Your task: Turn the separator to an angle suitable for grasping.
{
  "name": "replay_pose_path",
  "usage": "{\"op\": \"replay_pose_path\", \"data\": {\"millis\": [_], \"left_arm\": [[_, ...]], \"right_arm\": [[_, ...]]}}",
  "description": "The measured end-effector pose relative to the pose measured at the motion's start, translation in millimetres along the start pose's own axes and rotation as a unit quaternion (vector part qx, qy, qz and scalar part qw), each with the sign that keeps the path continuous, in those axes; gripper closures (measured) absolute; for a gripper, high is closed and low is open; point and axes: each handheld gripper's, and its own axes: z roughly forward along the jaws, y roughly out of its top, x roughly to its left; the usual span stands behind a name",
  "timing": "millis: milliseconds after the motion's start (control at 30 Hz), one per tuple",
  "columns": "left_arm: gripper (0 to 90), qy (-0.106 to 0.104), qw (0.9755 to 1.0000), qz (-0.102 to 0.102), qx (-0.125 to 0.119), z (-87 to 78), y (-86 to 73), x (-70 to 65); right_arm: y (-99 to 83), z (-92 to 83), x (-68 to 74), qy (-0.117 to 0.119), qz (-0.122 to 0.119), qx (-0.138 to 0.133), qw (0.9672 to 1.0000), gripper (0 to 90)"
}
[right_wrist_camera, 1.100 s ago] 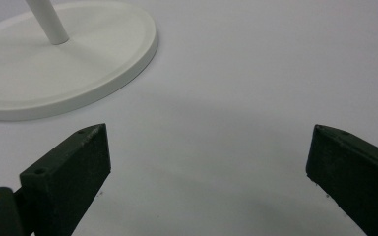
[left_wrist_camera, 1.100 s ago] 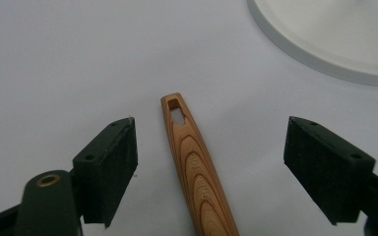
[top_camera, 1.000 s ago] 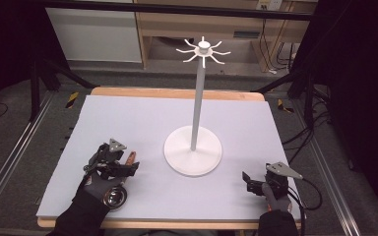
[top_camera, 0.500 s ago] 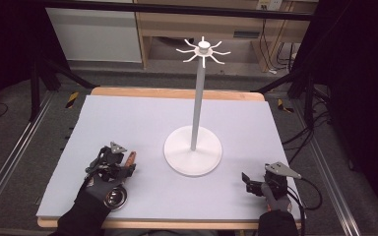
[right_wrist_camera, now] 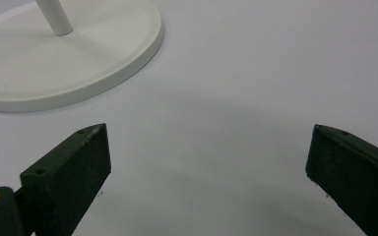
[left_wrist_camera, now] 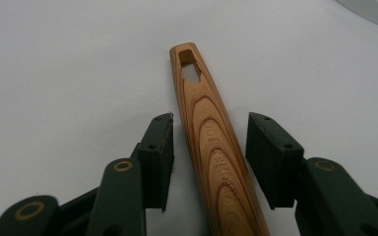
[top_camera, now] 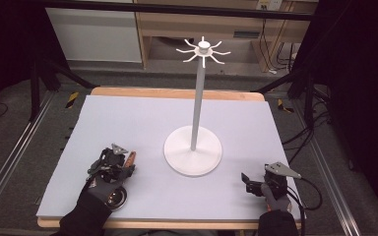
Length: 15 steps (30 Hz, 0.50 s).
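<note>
A wooden handle (left_wrist_camera: 211, 147) with a slot at its far end lies flat on the pale mat, and its tip (top_camera: 133, 157) pokes out past my left gripper (top_camera: 124, 162). In the left gripper view the handle lies between the two pads of my left gripper (left_wrist_camera: 210, 118). The jaws have just been closing, and a narrow gap remains on each side. A round metal part (top_camera: 115, 198) shows by the gloved left hand. My right gripper (top_camera: 250, 181) rests at the front right, open wide (right_wrist_camera: 207, 130) over bare mat.
A white stand with a round base (top_camera: 193, 156) (right_wrist_camera: 54, 73) rises from the middle of the mat (top_camera: 142, 118) and ends in a ring of hooks (top_camera: 203, 50). The table's front edge runs just behind both hands. Dark frame rails flank the table.
The left gripper's jaws have drawn in around the wooden handle, with the hand barely shifting. The right gripper has stayed where it was.
</note>
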Motion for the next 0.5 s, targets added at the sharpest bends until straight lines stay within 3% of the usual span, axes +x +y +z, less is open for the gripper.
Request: {"op": "replay_pose_path", "data": {"millis": [500], "left_arm": [[60.9, 0.005, 0.9999, -0.009, 0.003, 0.3, 0.4, -4.1]], "right_arm": [[0.0, -0.2, -0.1, 0.0, 0.0, 0.0, 1.0, 3.7]]}}
